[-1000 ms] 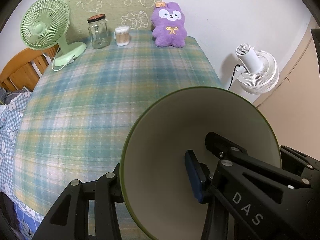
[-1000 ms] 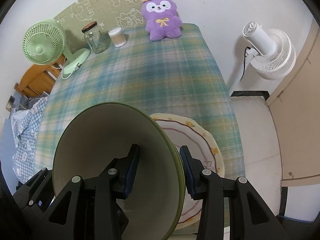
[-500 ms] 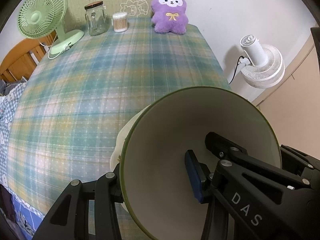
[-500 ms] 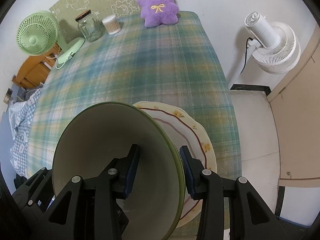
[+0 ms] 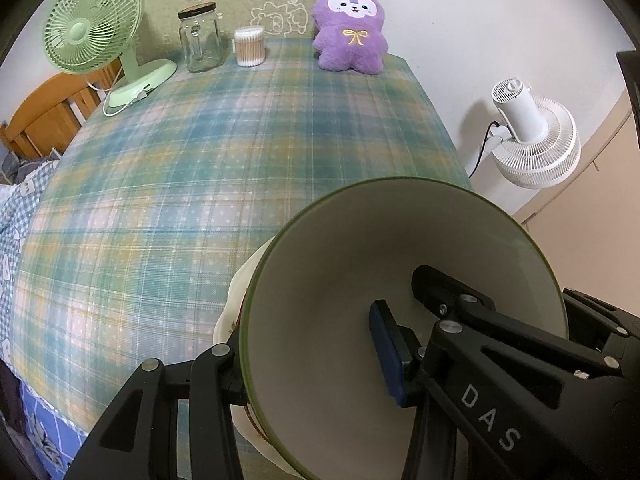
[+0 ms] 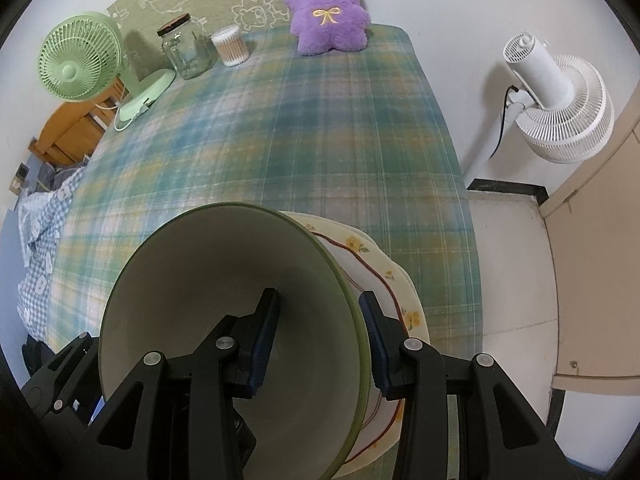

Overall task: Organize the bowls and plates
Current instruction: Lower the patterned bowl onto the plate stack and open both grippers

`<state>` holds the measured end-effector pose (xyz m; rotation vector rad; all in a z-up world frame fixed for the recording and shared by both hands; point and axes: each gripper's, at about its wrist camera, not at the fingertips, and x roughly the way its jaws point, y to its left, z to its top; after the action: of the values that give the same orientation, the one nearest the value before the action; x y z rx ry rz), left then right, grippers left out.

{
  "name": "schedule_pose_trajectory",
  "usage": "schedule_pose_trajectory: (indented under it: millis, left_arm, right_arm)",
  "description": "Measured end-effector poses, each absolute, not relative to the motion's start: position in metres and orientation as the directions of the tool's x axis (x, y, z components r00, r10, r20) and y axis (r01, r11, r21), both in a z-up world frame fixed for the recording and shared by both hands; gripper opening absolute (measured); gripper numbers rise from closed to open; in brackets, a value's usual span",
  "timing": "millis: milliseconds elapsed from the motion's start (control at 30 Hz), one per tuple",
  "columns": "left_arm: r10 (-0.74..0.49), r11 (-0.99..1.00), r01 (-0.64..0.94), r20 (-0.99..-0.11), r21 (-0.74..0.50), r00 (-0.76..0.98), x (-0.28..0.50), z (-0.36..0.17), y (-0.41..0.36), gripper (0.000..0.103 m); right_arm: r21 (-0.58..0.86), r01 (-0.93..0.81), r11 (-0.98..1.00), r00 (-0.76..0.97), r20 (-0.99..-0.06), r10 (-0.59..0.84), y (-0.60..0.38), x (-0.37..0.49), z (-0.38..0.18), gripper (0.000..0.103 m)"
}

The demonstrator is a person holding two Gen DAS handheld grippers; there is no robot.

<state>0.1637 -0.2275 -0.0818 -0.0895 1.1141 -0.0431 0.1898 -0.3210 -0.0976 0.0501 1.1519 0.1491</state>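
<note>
Bowl (image 6: 224, 320) comes lower over flowered plate (image 6: 384, 264); left gripper (image 5: 308, 364) and right gripper (image 6: 320, 340) jaws clamp rim; release looks near.

Soft, even indoor light fills both views, with no glare. The white fan (image 6: 560, 92) and glass jar (image 6: 185, 53) cast faint shadows on the wall. Fisheye distortion bends the edges, the corners are black, and focus is sharp.

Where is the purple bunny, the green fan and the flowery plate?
purple bunny (image 5: 352, 36), left wrist view, on its belly.
green fan (image 5: 90, 28), left wrist view, on the grille's middle.
flowery plate (image 6: 384, 268), right wrist view, on its rim.
</note>
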Motion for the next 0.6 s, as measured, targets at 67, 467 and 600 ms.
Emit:
schedule_pose_trajectory:
  millis: [67,467,600]
  left_arm:
    - [-0.08,0.996,-0.007,-0.891,-0.093,0.447,0.163,-0.082,-0.228,0.048]
    - [-0.078,0.996,0.005,-0.889,-0.085,0.451,0.157,-0.079,-0.231,0.074]
    - [-0.07,0.997,0.019,-0.878,-0.069,0.474,0.153,-0.071,-0.229,0.083]
  right_arm:
    - [0.119,-0.091,0.989,0.402,-0.904,0.146,-0.322,0.189,-0.098,0.044]
    - [0.068,-0.082,0.994,0.462,-0.882,0.098,-0.326,0.176,-0.091,0.06]
    - [0.07,-0.064,0.996,0.493,-0.865,0.092,-0.329,0.17,-0.084,0.075]
